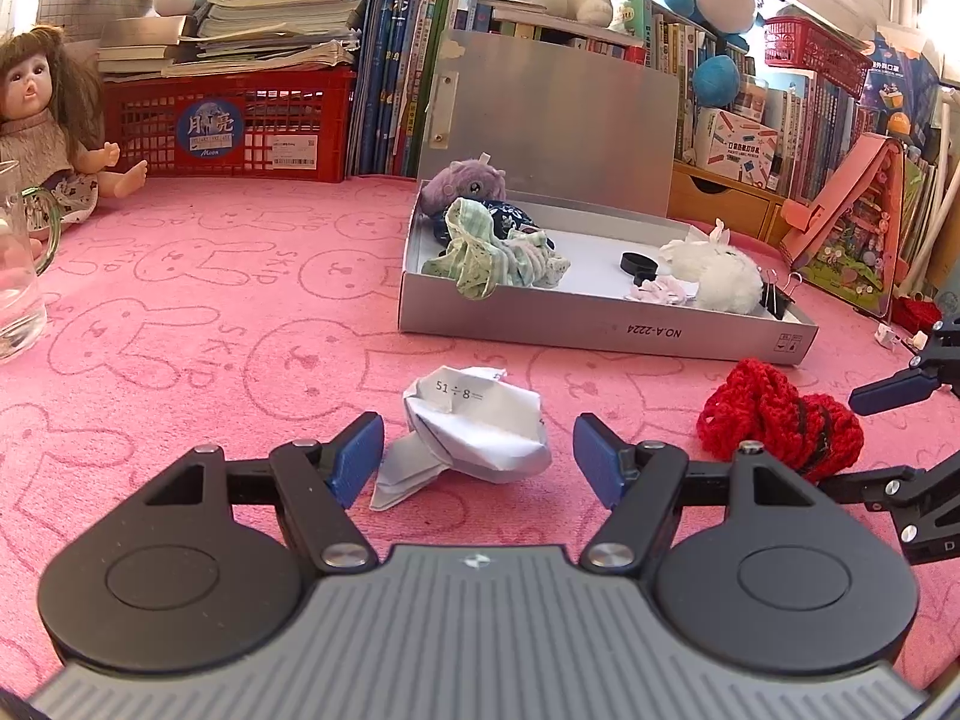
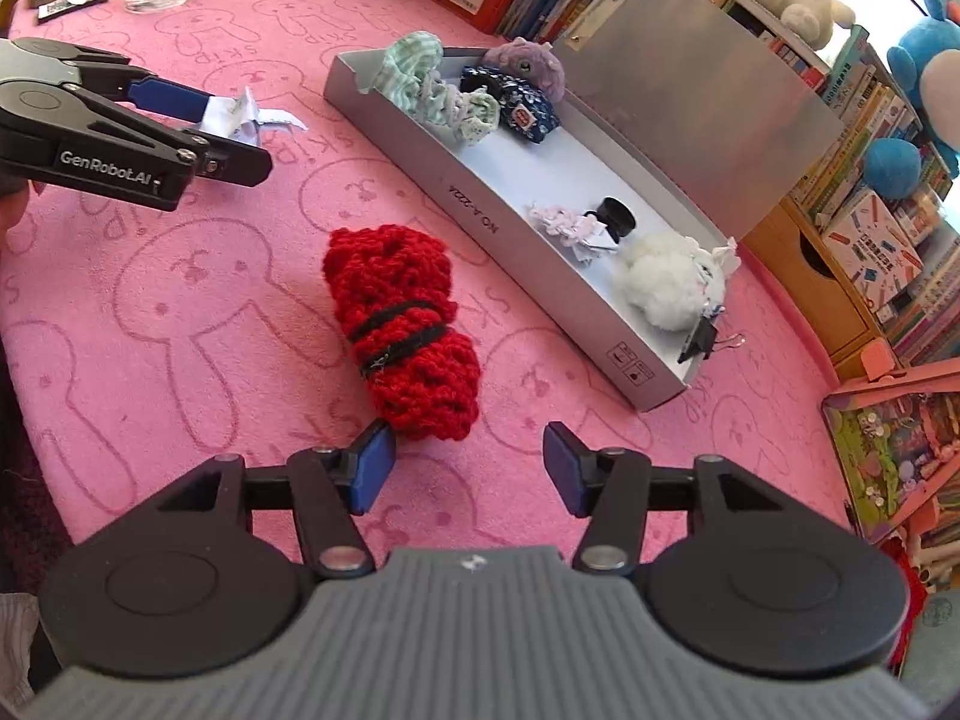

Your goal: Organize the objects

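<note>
A crumpled white paper point(image 1: 474, 429) lies on the pink cloth between the open fingers of my left gripper point(image 1: 478, 459), not gripped. A red knitted bundle point(image 2: 402, 330) with a black band lies just ahead of my open right gripper point(image 2: 469, 465); its near end is close to the left fingertip point(image 2: 375, 462). The bundle also shows in the left wrist view point(image 1: 780, 423). A grey open box point(image 1: 600, 321) holds a purple plush point(image 1: 462, 183), green cloth point(image 1: 492, 252), a white plush point(image 1: 720, 273) and a black cap point(image 1: 639, 264).
A doll point(image 1: 45, 120) and a glass jug point(image 1: 15, 276) stand at the left. A red crate point(image 1: 228, 123) with books, upright books and plush toys line the back. A pink toy house point(image 1: 852, 228) is at the right.
</note>
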{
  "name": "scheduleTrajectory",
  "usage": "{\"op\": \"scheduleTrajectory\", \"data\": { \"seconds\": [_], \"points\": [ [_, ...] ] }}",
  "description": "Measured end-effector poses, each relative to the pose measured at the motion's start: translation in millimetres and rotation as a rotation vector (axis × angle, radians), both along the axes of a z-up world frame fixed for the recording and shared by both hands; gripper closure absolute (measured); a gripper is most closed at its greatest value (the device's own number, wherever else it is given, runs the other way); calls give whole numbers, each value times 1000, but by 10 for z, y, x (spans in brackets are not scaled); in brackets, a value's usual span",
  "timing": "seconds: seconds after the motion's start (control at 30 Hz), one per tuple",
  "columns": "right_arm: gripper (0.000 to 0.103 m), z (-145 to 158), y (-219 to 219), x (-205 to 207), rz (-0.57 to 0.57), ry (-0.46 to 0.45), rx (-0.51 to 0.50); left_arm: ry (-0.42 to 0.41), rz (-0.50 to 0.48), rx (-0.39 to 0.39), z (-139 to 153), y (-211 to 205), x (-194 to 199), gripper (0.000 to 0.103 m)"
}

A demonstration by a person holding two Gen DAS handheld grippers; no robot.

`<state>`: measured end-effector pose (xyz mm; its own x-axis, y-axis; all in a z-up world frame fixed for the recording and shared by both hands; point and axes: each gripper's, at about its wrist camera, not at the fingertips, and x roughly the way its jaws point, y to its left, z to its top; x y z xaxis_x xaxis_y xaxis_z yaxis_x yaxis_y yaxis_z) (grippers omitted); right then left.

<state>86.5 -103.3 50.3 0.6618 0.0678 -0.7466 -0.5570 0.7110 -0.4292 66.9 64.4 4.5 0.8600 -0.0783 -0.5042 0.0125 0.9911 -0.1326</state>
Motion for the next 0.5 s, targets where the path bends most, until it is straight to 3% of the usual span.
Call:
{"op": "scheduleTrajectory", "data": {
  "seconds": [0.1,0.2,0.33,0.5],
  "points": [
    [35,9,-114,49,-100,-53,4,-2,4,-2,11,7,-1,29],
    [32,35,-209,37,-169,-47,85,-4,6,-4,23,5,-2,29],
    [19,90,-312,-74,-284,-35,337,-11,23,-7,33,-12,-6,24],
    [14,56,-286,-208,-437,-77,658,-22,24,15,59,-41,-12,22]
  ]
}}
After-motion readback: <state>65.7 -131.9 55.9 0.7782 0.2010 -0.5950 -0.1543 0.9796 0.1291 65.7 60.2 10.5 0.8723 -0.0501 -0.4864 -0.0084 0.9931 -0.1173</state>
